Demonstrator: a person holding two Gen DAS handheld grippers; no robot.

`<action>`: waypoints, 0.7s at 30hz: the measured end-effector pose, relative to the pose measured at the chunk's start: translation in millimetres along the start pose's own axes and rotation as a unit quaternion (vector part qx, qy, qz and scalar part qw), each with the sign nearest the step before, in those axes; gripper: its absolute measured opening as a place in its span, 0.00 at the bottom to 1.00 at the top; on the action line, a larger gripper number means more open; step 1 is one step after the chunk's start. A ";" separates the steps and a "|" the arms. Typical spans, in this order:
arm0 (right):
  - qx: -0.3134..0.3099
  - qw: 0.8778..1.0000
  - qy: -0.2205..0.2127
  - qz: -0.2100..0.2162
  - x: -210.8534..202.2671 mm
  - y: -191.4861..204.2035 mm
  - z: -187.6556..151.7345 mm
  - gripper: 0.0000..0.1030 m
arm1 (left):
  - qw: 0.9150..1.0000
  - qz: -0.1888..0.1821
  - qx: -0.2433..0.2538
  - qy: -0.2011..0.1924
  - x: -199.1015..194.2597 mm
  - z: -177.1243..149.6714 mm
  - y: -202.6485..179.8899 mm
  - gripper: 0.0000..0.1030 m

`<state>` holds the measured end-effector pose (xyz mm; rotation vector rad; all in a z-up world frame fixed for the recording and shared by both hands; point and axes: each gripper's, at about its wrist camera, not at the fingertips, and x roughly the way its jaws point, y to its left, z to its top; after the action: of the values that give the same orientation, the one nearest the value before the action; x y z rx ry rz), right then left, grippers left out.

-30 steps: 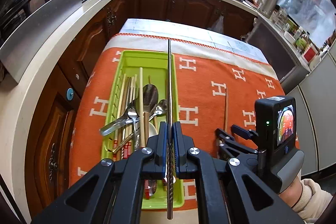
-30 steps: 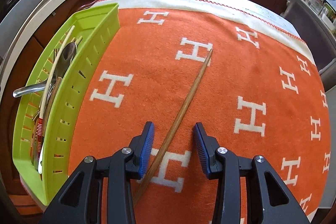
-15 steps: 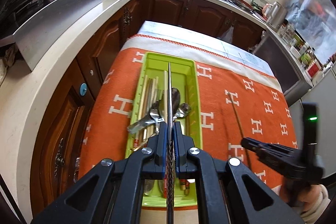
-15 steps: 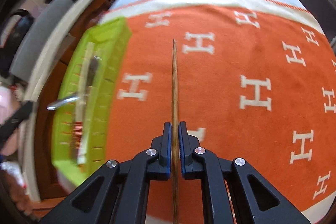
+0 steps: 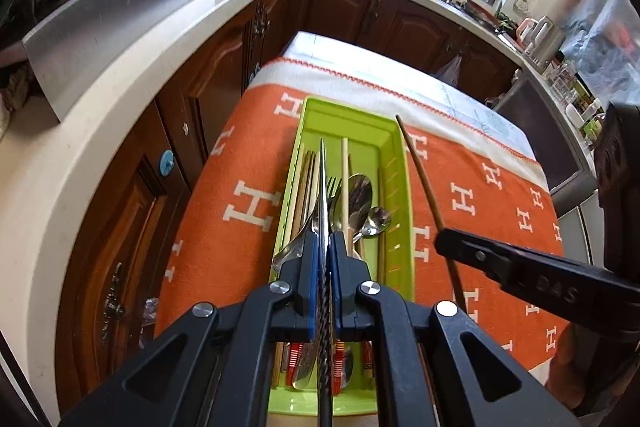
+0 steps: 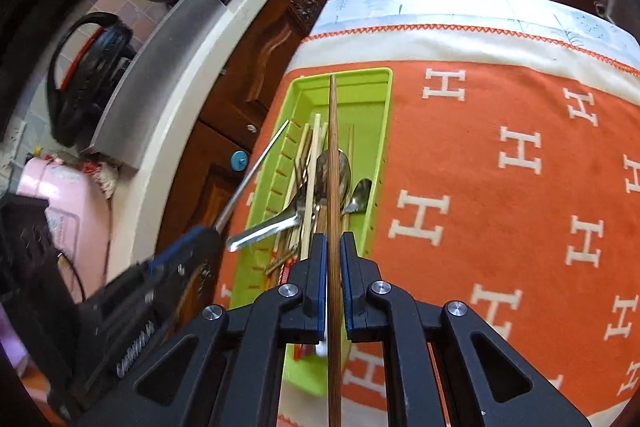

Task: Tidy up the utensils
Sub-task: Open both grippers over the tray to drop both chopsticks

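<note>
Two chopsticks are up in the air, one in each hand-held gripper. My left hand-held gripper is squeezed tight on a metal chopstick right above the green tray. My right hand-held gripper is squeezed tight on a brown wooden chopstick, also over the tray. Spoons, forks and more chopsticks lie inside it. It sits on the orange cloth covering the tabletop.

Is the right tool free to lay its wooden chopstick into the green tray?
Probably yes: right tool grips the wooden chopstick above the green tray, while the left tool stays off to the side.
</note>
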<state>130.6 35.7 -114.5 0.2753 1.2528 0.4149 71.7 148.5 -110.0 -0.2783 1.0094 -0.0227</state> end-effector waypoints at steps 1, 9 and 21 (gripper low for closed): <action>0.005 1.000 0.003 -0.002 8.4 1.4 2.2 0.06 | 1.000 0.001 -0.003 0.004 4.9 0.0 1.9 0.04; 0.017 0.999 0.040 -0.003 50.1 -0.4 10.9 0.17 | 1.000 0.003 -0.012 0.017 22.5 -1.5 14.8 0.29; -0.036 0.999 0.027 -0.019 33.5 1.7 -2.1 0.20 | 0.999 0.024 -0.033 -0.001 6.1 -1.8 23.9 0.93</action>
<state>136.8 52.2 -143.1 0.1796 1.2909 0.4360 70.9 170.2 -121.7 -0.3142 1.0148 0.0541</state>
